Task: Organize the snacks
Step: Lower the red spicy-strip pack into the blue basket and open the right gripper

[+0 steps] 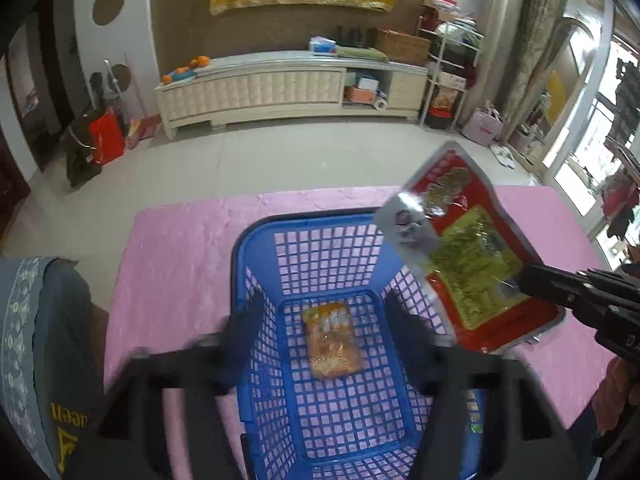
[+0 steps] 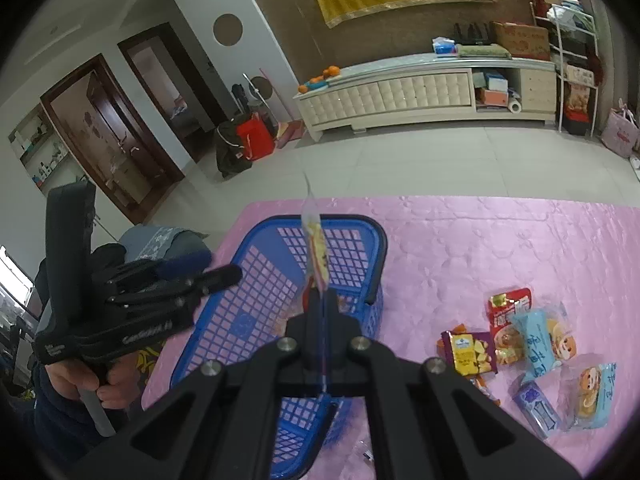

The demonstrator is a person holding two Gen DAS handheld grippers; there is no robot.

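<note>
A blue plastic basket [image 1: 256, 248] stands on the pink tablecloth, with one orange snack packet [image 1: 332, 338] lying on its floor. My left gripper [image 1: 332, 344] hovers open and empty above the basket's near end. My right gripper [image 2: 322, 300] is shut on a flat red and green snack bag [image 1: 468, 256], held tilted over the basket's right rim; in the right wrist view the bag [image 2: 316, 248] shows edge-on above the basket [image 2: 248, 320]. The left gripper [image 2: 236, 274] also appears at the left of that view.
Several loose snack packets [image 2: 532, 344] lie on the pink tablecloth [image 2: 480, 240] to the right of the basket. A cream TV cabinet [image 1: 288, 88] stands across the tiled floor. A person's sleeve [image 1: 48, 340] is at the left.
</note>
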